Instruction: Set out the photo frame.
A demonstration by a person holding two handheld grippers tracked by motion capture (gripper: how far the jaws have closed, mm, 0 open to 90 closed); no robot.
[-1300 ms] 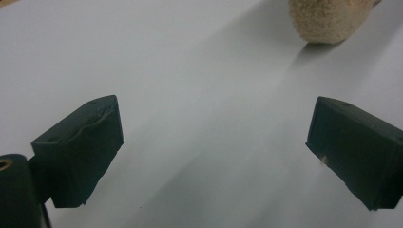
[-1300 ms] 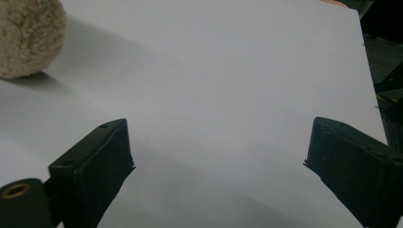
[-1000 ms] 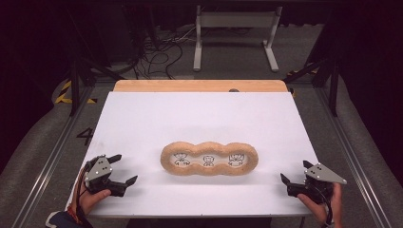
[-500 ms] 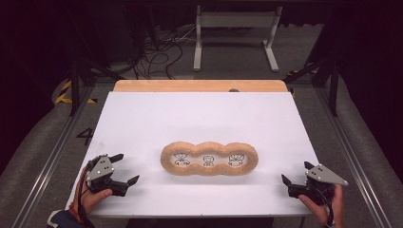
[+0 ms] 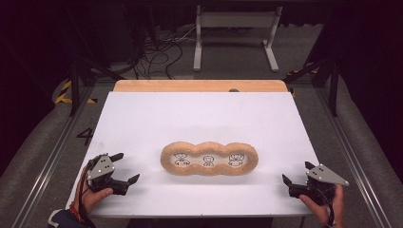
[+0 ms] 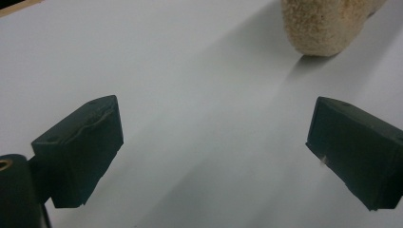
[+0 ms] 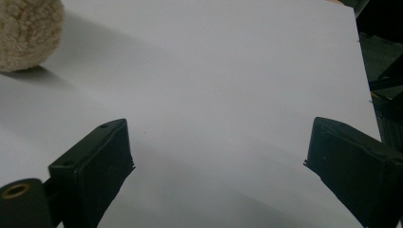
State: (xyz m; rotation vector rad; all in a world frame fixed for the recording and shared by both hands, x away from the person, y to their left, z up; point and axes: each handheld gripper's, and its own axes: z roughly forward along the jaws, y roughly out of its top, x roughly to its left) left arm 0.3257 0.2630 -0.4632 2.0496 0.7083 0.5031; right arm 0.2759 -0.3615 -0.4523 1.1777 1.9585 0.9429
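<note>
A tan fleecy tray (image 5: 209, 146) with three round hollows, each with a small cartoon drawing inside, lies at the middle of the white table (image 5: 199, 114). My left gripper (image 5: 124, 168) rests open near the front left corner, a hand's width left of the tray. In the left gripper view the tray's end (image 6: 323, 23) shows at the top right, beyond the wide-apart jaws of the left gripper (image 6: 214, 142). My right gripper (image 5: 297, 172) sits open at the front right, jaws apart. The tray's other end (image 7: 28, 33) shows top left in the right gripper view, well beyond the right gripper (image 7: 218, 156).
A wooden strip (image 5: 199, 86) runs along the table's far edge. Beyond it stand a metal frame (image 5: 235, 33) and loose cables (image 5: 157, 52) on the floor. The table's right edge (image 7: 366, 80) lies close to my right gripper.
My left gripper has crept slightly to the right, toward the tray. The right gripper and the tray have stayed put.
</note>
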